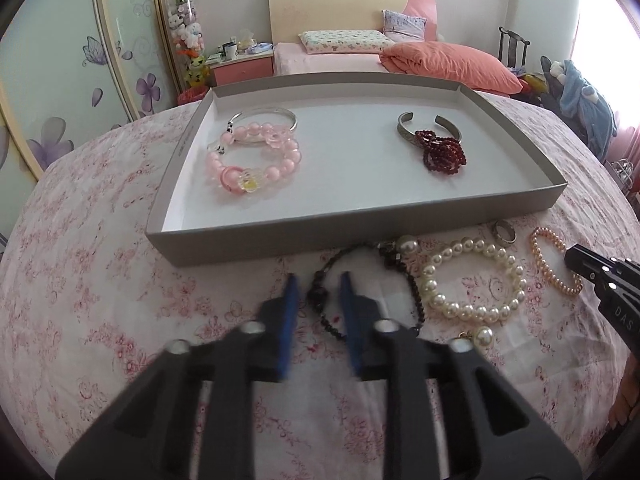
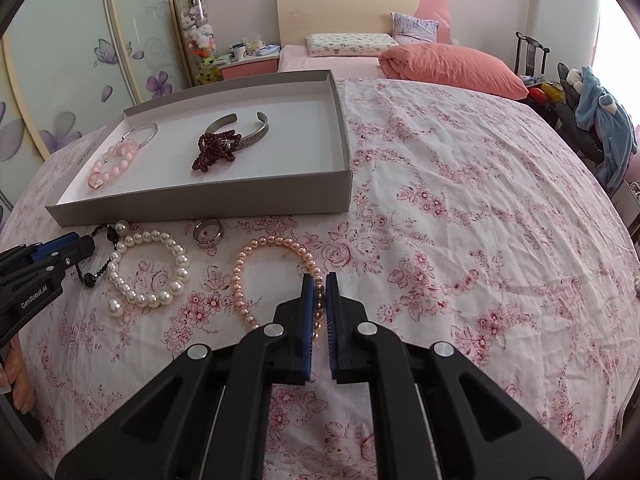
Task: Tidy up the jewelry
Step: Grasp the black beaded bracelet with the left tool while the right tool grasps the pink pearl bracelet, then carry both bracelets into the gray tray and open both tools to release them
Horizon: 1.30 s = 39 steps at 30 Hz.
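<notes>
a grey tray on the flowered bedspread already holds four bracelets. just in front of it, the left gripper pinches the black bead strand and the right gripper clamps the pink pearl bracelet. lifting either could drag the white pearl bracelet or ring nearby, since the black strand touches the white pearls.

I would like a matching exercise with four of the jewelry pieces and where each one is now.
Things:
1. red beads
2. peach pearls
3. ring
4. black beads

Places:
A. in the right claw
B. on the cloth, beside the white pearls
C. in the tray
D. between the left claw's pads

Pairs: 1-C, 2-A, 3-B, 4-D
</notes>
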{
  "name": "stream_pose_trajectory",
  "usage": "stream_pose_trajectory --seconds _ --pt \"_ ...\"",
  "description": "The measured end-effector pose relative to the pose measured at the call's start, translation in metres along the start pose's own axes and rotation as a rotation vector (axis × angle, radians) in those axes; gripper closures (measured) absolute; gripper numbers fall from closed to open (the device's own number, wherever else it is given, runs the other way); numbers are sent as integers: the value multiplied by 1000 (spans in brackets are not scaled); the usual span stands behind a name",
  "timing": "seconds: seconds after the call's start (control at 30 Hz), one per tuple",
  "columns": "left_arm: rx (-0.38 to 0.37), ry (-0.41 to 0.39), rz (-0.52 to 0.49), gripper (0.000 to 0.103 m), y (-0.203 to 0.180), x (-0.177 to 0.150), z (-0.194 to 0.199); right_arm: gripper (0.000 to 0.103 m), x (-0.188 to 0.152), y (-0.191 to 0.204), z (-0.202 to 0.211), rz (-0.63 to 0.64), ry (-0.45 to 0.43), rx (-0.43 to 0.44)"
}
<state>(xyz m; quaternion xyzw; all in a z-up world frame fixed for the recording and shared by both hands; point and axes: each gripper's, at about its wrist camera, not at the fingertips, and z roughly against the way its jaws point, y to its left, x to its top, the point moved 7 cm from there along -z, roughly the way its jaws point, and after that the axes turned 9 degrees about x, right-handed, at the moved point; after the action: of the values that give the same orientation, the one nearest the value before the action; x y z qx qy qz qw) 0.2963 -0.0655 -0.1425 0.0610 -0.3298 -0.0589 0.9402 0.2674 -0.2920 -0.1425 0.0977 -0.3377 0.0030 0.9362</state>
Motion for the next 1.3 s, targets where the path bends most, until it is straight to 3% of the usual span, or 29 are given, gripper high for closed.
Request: stream_pose_trajectory --seconds 0.4,0.7,1.3 --pt "22 -12 41 91 31 -8 13 96 1 1 3 -28 -12 30" --pt "-9 -69 115 91 55 -6 39 96 13 16 30 -34 -105 98" --pt "-43 -129 162 91 61 -5 64 96 20 49 46 -20 -179 209"
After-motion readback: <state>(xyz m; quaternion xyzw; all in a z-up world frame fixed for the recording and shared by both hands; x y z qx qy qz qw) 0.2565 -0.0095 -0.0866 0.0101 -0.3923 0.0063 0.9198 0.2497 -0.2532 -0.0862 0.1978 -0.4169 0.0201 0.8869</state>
